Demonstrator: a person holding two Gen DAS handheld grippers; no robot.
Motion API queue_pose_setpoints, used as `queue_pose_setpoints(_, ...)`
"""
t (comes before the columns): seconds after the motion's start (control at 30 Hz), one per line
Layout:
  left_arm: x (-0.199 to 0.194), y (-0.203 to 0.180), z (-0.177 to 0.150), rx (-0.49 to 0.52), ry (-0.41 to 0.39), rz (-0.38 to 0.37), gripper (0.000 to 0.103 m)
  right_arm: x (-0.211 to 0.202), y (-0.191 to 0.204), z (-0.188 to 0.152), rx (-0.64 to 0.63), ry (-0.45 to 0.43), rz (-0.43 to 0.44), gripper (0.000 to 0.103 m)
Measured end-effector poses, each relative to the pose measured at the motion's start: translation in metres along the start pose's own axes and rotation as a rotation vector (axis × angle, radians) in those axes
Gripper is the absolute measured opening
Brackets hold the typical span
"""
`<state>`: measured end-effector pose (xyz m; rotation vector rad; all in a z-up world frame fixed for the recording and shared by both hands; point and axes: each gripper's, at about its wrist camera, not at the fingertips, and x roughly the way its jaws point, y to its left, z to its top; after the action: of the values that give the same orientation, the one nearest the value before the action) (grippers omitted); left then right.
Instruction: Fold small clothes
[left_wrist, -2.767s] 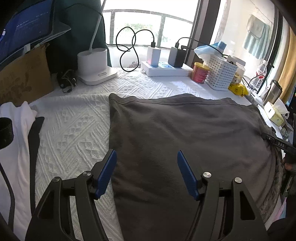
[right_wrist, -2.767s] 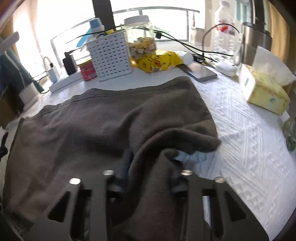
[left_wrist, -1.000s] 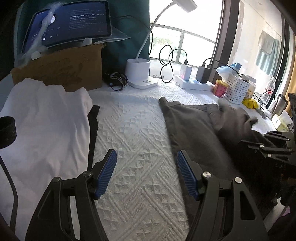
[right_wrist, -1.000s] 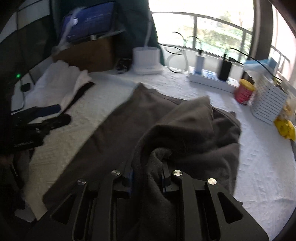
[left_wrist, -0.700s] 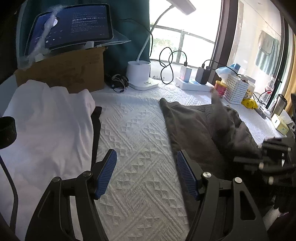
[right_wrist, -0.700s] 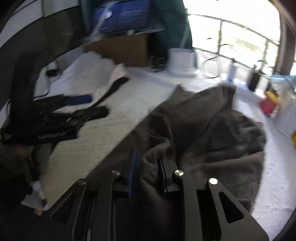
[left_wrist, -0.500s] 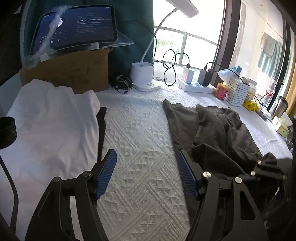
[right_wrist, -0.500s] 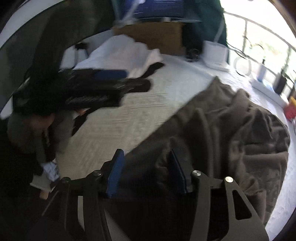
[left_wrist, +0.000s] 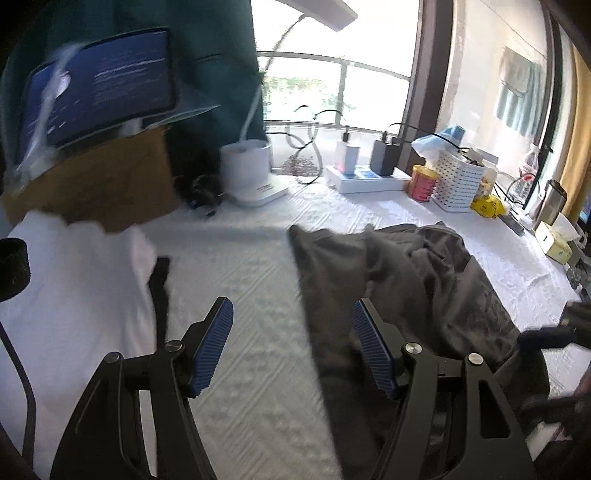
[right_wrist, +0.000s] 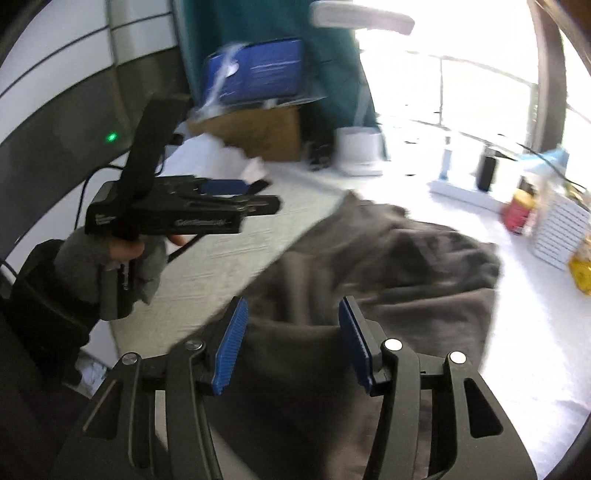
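A dark grey garment (left_wrist: 417, 288) lies rumpled and partly folded over itself on the white textured cloth (left_wrist: 236, 258); it also shows in the right wrist view (right_wrist: 369, 266). My left gripper (left_wrist: 291, 343) is open and empty above the cloth, its right finger over the garment's left edge. My right gripper (right_wrist: 290, 345) is open over the garment's near edge, nothing between the pads. The left gripper also shows at the left of the right wrist view (right_wrist: 255, 195), held above the table.
A white garment (left_wrist: 66, 295) lies at the left. At the back stand a cardboard box (left_wrist: 96, 188) with a tablet (left_wrist: 99, 99), a lamp base (left_wrist: 247, 177), a power strip (left_wrist: 365, 177), a red can (left_wrist: 423, 184) and a white basket (left_wrist: 458, 184). A tissue box (left_wrist: 554, 240) sits at right.
My right gripper carried a fold of the grey garment leftward and across, then opened and let it go. The garment now lies bunched. My left gripper stayed open and shifted slightly.
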<state>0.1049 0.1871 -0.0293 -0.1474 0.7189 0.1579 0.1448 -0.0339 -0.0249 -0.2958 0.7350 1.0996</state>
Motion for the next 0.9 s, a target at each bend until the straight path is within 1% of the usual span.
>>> queue_pose_setpoints(0.13,0.019,-0.021,0.017,0.056,0.008,-0.043,0.068,-0.010,-0.047,-0.006,0.080,-0.014,-0.077,0.055)
queue_pose_setpoints(0.23,0.040,-0.037,0.027,0.103,0.032,-0.076,0.068,-0.020,-0.073,-0.008,0.121,-0.027,-0.101,0.055)
queue_pose_setpoints(0.37,0.065,-0.055,0.039,0.147,0.060,-0.108,0.068,-0.028,-0.094,-0.008,0.130,-0.054,-0.119,0.055)
queue_pose_setpoints(0.5,0.084,-0.068,0.049,0.198,0.069,-0.120,0.068,-0.020,-0.124,-0.011,0.180,-0.045,-0.159,0.055)
queue_pose_setpoints(0.57,0.092,-0.071,0.052,0.217,0.069,-0.145,0.068,-0.013,-0.137,-0.013,0.208,-0.039,-0.173,0.055)
queue_pose_setpoints(0.7,0.120,-0.067,0.052,0.217,0.138,-0.167,0.067,0.005,-0.160,-0.013,0.251,-0.023,-0.192,0.055)
queue_pose_setpoints(0.73,0.125,-0.066,0.051,0.213,0.151,-0.172,0.064,0.011,-0.167,-0.012,0.261,-0.016,-0.194,0.055)
queue_pose_setpoints(0.77,0.129,-0.063,0.050,0.205,0.161,-0.190,0.051,0.017,-0.174,-0.010,0.269,-0.009,-0.194,0.055)
queue_pose_setpoints(0.8,0.133,-0.062,0.049,0.199,0.178,-0.224,0.008,0.022,-0.178,-0.009,0.274,-0.005,-0.195,0.055)
queue_pose_setpoints(0.83,0.135,-0.062,0.048,0.196,0.190,-0.234,0.002,0.030,-0.187,-0.006,0.289,0.004,-0.193,0.055)
queue_pose_setpoints(0.9,0.129,-0.061,0.046,0.210,0.167,-0.239,0.002,0.041,-0.201,-0.003,0.336,0.018,-0.192,0.055)
